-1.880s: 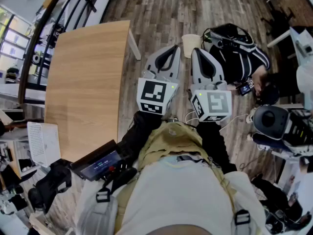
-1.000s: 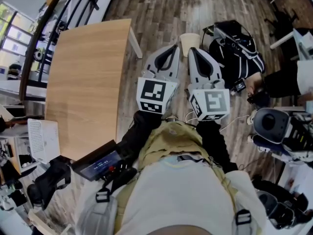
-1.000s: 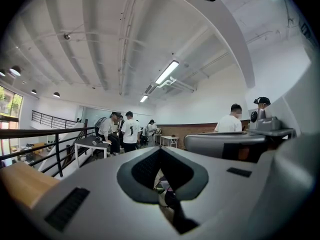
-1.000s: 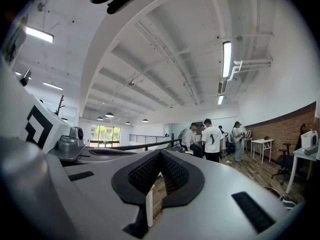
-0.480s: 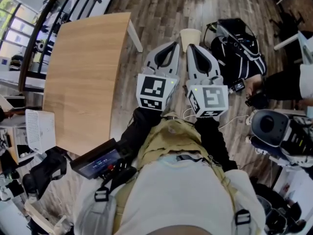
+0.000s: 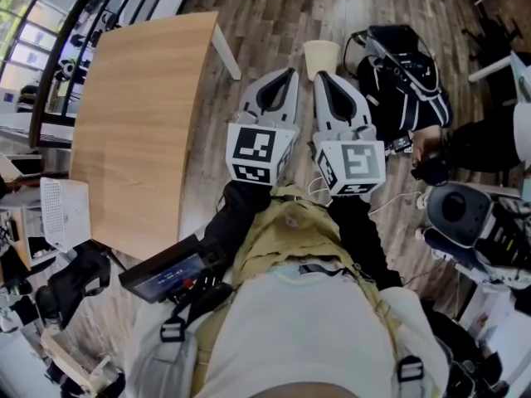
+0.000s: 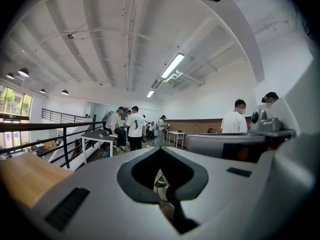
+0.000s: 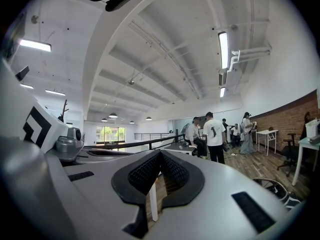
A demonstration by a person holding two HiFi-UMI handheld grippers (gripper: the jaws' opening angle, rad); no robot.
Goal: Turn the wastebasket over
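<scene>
Small cream plastic wastebasket [image 6: 322, 57] sits untouched on the plank floor, upper centre; turning it over appears wholly outstanding. Left gripper [image 6: 289, 72] and right gripper [image 6: 319, 76]: fingers together, empty.

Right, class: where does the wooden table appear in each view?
Head view: the wooden table fills the left side.
Left gripper view: only its corner shows, at the lower left edge.
Right gripper view: it cannot be made out.
Shared landmark: the black railing.
</scene>
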